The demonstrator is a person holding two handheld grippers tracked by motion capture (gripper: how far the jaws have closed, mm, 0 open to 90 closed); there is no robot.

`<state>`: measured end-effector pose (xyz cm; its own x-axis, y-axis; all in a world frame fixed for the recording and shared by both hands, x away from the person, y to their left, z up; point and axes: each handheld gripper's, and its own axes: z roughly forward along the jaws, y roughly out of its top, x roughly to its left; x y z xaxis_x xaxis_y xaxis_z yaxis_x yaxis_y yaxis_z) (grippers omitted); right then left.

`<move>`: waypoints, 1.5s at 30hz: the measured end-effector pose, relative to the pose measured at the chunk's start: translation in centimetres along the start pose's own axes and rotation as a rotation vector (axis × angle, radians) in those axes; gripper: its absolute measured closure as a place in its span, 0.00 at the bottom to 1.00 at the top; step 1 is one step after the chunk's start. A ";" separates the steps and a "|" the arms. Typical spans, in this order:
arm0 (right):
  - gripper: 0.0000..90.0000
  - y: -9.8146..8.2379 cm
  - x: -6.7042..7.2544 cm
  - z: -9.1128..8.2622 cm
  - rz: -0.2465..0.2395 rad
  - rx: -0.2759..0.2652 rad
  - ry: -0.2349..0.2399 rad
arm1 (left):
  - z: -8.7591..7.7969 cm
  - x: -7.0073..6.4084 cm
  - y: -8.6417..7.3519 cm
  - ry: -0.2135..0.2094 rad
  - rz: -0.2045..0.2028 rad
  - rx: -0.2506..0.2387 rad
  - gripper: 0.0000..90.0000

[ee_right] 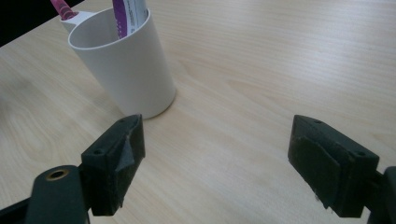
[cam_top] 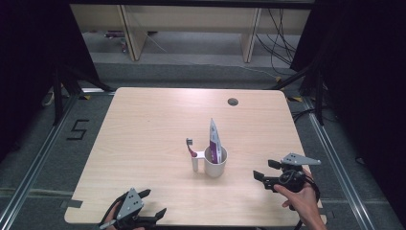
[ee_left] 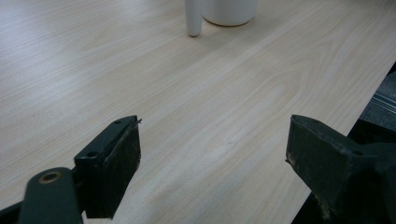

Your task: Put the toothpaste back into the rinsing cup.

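Overhead, pale wooden table on grey floor; both grippers' fingers apart, empty.

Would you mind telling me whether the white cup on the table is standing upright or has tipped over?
Upright. The white cup stands on its base on the table, mouth upward, with a toothpaste tube sticking up out of it.

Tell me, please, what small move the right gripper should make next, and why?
Probably draw the right gripper back a little from the cup. Its fingers stand open and empty, the cup sits upright on the table beside them, untouched, and the tube and toothbrush already stand in it.
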<state>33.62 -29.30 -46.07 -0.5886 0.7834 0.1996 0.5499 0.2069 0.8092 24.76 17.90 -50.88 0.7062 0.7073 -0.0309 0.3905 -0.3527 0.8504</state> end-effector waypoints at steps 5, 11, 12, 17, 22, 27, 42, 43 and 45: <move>0.22 -1.0 0.1 -0.3 -0.004 -0.002 0.000 | -0.1 0.0 0.1 0.002 0.011 0.002 0.19; 0.22 -2.0 0.4 -0.5 -0.020 0.024 0.019 | 0.0 -0.1 0.0 -0.001 -0.001 -0.003 0.19; 0.22 -2.1 0.5 -0.7 -0.032 0.022 0.009 | 0.0 -0.1 0.0 -0.001 -0.002 -0.003 0.19; 0.21 -2.5 0.9 -0.8 -0.005 0.032 0.023 | 0.0 -0.1 0.0 0.000 -0.001 -0.002 0.19; 0.21 -3.2 1.1 -0.8 -0.001 0.031 0.026 | -0.1 -0.1 0.0 0.001 0.008 0.006 0.19; 0.19 -3.9 1.1 -1.0 -0.021 0.055 0.034 | 0.0 -0.2 0.0 0.000 -0.005 0.000 0.19; 0.18 -5.3 1.7 -1.8 -0.031 0.092 0.023 | 0.0 -0.1 0.0 0.000 -0.002 0.004 0.19; 0.18 -5.4 1.8 -1.8 -0.046 0.087 0.022 | 0.0 -0.1 0.0 0.000 -0.002 0.003 0.19; 0.18 -5.4 1.7 -1.8 -0.047 0.088 0.034 | 0.0 -0.1 0.0 0.000 -0.003 0.003 0.19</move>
<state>28.52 -30.14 -49.11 -0.6339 0.7515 0.1829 0.5705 0.2947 0.7666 24.66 17.80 -50.91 0.7047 0.7087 -0.0336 0.3944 -0.3519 0.8489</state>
